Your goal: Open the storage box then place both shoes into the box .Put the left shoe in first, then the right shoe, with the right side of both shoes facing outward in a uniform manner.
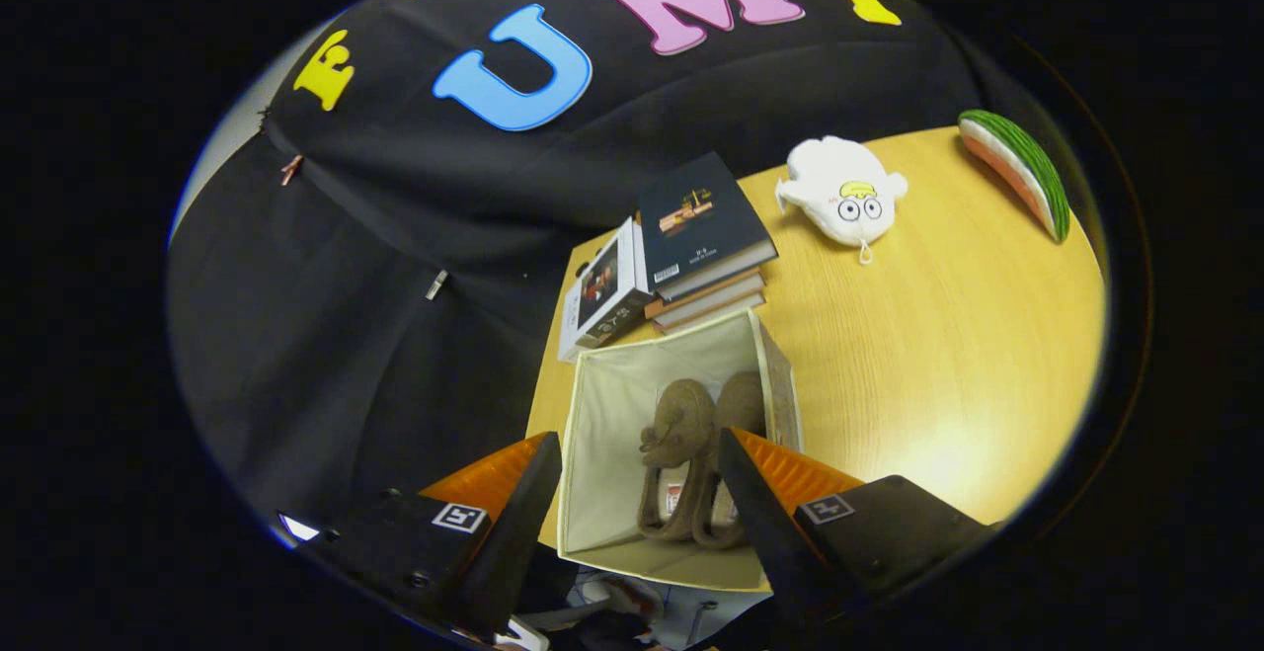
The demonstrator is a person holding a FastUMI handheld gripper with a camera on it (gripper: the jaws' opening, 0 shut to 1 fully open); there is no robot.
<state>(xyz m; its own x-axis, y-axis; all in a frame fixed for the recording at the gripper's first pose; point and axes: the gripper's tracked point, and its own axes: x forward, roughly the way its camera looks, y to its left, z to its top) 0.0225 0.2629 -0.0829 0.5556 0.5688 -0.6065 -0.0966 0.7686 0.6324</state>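
Your gripper hangs above the near end of the storage box, tilted down so that you look into it from over its near rim, low in the centre of the frame. Its two fingers stand wide apart with nothing between their tips but the box's inside; they hold nothing. The open box, pale-lined, sits at the near left corner of the wooden table, and both brown shoes lie inside it side by side, touching along their length, their toes pointing away from you and their heel openings nearest the fingers. The left of the pair lies between the fingers, just ahead of them; the right one is partly hidden behind your right finger. Beyond the box, touching its far wall or just behind it, a stack of books rests with a small printed carton leaning at its left. Further up and to the right on the table lie a white plush toy and, well apart near the far right rim, a watermelon-slice toy.
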